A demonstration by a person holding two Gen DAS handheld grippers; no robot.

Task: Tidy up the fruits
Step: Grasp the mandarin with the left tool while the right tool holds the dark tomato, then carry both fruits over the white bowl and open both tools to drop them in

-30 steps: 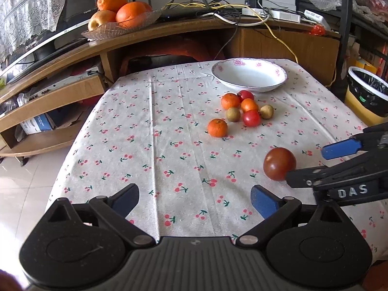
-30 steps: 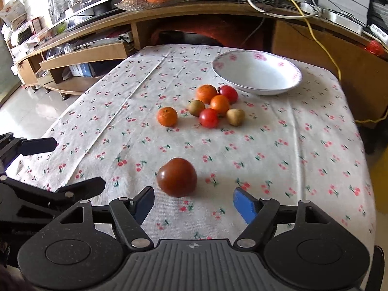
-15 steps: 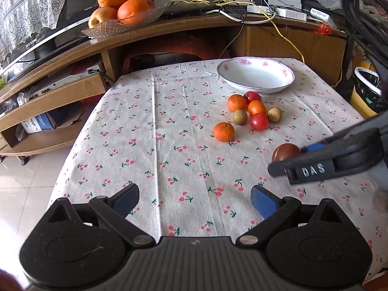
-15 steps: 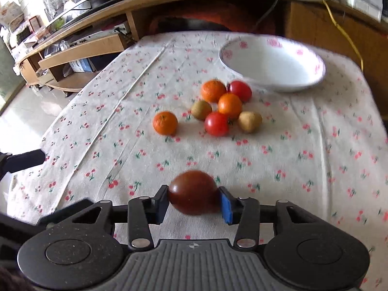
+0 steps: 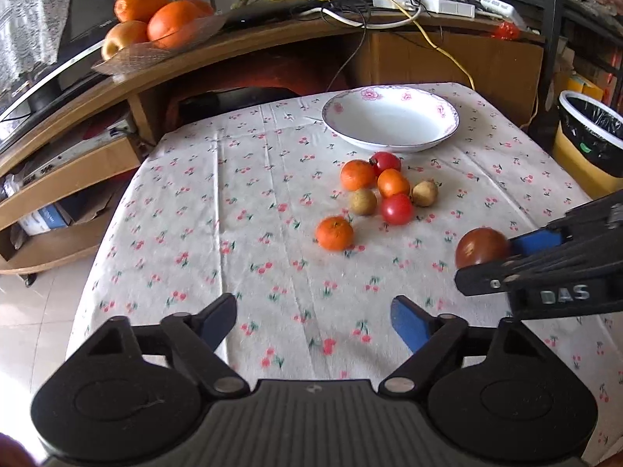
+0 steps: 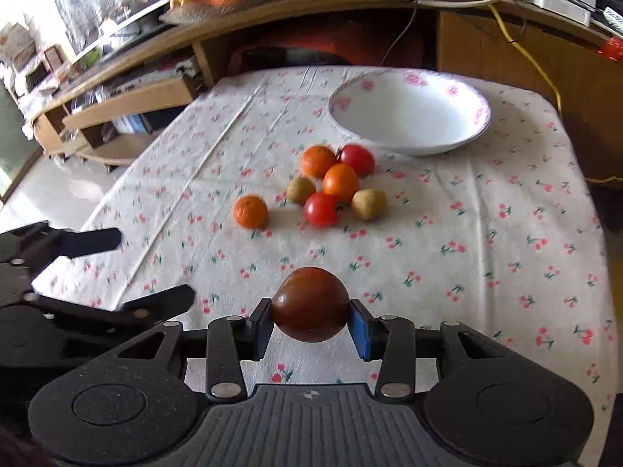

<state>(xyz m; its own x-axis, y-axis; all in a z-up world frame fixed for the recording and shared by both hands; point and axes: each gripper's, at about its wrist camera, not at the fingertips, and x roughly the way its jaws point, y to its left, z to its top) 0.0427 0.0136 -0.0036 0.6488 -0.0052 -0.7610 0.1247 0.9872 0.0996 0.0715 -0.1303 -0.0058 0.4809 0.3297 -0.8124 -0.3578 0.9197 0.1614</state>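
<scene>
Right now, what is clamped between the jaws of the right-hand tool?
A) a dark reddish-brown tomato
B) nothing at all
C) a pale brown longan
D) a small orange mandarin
A: the right gripper has its blue pads pressed on both sides of the dark reddish-brown tomato, while the mandarins, red tomatoes and small brown fruits lie loose on the tablecloth before the white bowl.

Black gripper (image 6: 310, 329), blue pads (image 6: 359, 330), "DAS" lettering
</scene>
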